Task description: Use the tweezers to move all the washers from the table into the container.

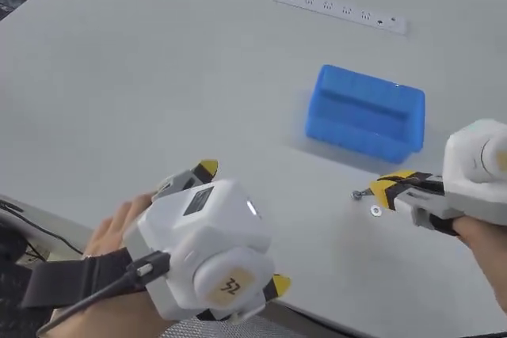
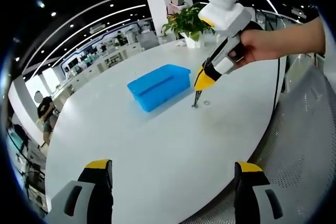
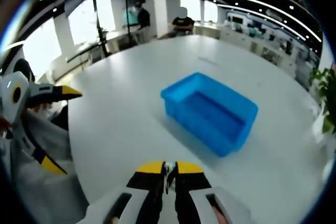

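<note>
Right gripper (image 3: 167,169) clamped on tweezers (image 2: 196,99), tips by 1 washer (image 1: 375,210) on the table (image 1: 158,77) near the container (image 1: 366,112); left gripper (image 2: 172,165) spread, empty. I judge the washer light, flat, slippery, so pinch its rim

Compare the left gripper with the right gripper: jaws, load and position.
The left gripper has its jaws wide apart; the right gripper has them closed. The left gripper holds nothing; the right gripper clamps the tweezers. The right gripper points down beside a washer near the blue container; the left gripper sits farther back. Both have yellow-tipped jaws.
</note>
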`<move>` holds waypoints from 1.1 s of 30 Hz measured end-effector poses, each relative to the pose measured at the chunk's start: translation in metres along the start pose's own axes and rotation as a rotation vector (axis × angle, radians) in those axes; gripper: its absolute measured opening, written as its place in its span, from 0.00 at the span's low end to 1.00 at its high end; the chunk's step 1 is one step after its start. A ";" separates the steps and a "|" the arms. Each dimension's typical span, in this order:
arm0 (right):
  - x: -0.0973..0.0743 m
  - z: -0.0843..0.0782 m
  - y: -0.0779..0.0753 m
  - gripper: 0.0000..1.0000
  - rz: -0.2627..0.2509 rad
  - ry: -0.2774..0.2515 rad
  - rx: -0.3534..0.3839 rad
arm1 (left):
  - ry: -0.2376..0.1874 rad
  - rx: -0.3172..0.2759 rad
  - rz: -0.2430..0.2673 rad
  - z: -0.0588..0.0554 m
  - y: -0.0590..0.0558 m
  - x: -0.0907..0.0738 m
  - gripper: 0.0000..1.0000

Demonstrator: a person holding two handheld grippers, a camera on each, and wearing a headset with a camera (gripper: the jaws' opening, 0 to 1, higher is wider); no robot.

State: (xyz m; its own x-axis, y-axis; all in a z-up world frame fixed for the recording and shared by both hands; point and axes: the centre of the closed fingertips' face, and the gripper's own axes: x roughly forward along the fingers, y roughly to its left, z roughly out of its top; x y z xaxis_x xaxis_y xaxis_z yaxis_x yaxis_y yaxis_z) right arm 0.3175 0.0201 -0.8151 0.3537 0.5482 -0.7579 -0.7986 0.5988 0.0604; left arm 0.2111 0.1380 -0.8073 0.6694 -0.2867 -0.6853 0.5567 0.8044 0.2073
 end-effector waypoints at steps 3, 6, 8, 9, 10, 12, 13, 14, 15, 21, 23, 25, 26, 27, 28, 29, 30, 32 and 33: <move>0.001 0.004 0.002 0.03 0.015 0.035 -0.006 | -0.002 -0.002 0.000 0.000 0.000 0.000 0.99; 0.005 0.007 0.001 0.03 0.034 0.073 -0.020 | -0.001 -0.003 0.001 0.000 0.000 0.000 0.99; 0.007 0.009 0.001 0.03 0.042 0.090 -0.026 | -0.001 -0.004 0.003 0.000 0.001 0.000 0.99; 0.009 0.010 0.003 0.03 0.054 0.101 -0.032 | 0.000 -0.004 0.005 0.000 0.001 0.000 0.99; 0.012 0.012 0.003 0.03 0.059 0.111 -0.043 | 0.002 -0.004 0.006 0.000 0.002 0.000 0.99; 0.014 0.014 0.003 0.03 0.054 0.122 -0.068 | 0.003 -0.004 0.007 -0.001 0.002 0.000 0.99; 0.015 0.014 0.003 0.02 0.045 0.126 -0.085 | 0.003 -0.005 0.007 -0.001 0.002 0.000 0.99; 0.017 0.015 0.002 0.02 0.039 0.125 -0.090 | 0.003 -0.005 0.008 -0.001 0.002 0.000 0.99; 0.019 0.016 0.002 0.02 0.036 0.121 -0.098 | 0.003 -0.005 0.009 -0.001 0.002 0.000 0.99; 0.016 0.017 -0.001 0.02 -0.036 0.000 -0.118 | 0.004 -0.005 0.006 -0.001 0.002 0.000 0.99; 0.012 0.016 0.002 0.02 -0.042 -0.069 -0.103 | 0.005 -0.002 0.005 -0.001 0.001 0.000 0.99; 0.008 0.014 0.006 0.02 -0.049 -0.120 -0.119 | 0.007 0.000 0.002 -0.001 0.001 0.000 0.99; 0.007 0.013 0.008 0.02 -0.054 -0.138 -0.128 | 0.008 0.002 0.002 -0.002 0.001 0.001 0.99; 0.005 0.012 0.005 0.02 -0.080 -0.148 -0.113 | 0.010 0.002 0.000 -0.002 0.000 0.001 0.99; 0.004 0.011 0.005 0.02 -0.089 -0.155 -0.093 | 0.010 0.003 -0.002 -0.002 0.000 0.001 0.99; 0.003 0.011 0.006 0.02 -0.087 -0.169 -0.073 | 0.010 0.003 -0.003 -0.002 0.000 0.001 0.99; 0.003 0.011 0.005 0.02 -0.092 -0.183 -0.056 | 0.010 0.004 -0.003 -0.002 -0.001 0.001 0.99; 0.002 0.012 0.003 0.02 -0.084 -0.208 0.001 | 0.013 0.004 -0.004 -0.002 -0.001 0.001 0.99; 0.002 0.012 0.001 0.02 -0.086 -0.219 0.035 | 0.016 0.005 -0.005 -0.003 -0.001 0.001 0.99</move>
State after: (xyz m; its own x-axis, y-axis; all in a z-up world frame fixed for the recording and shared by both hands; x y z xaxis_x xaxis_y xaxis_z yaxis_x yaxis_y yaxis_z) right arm 0.3234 0.0290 -0.8087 0.5199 0.6058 -0.6023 -0.7451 0.6664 0.0272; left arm 0.2099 0.1384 -0.8102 0.6591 -0.2822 -0.6971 0.5624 0.8003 0.2078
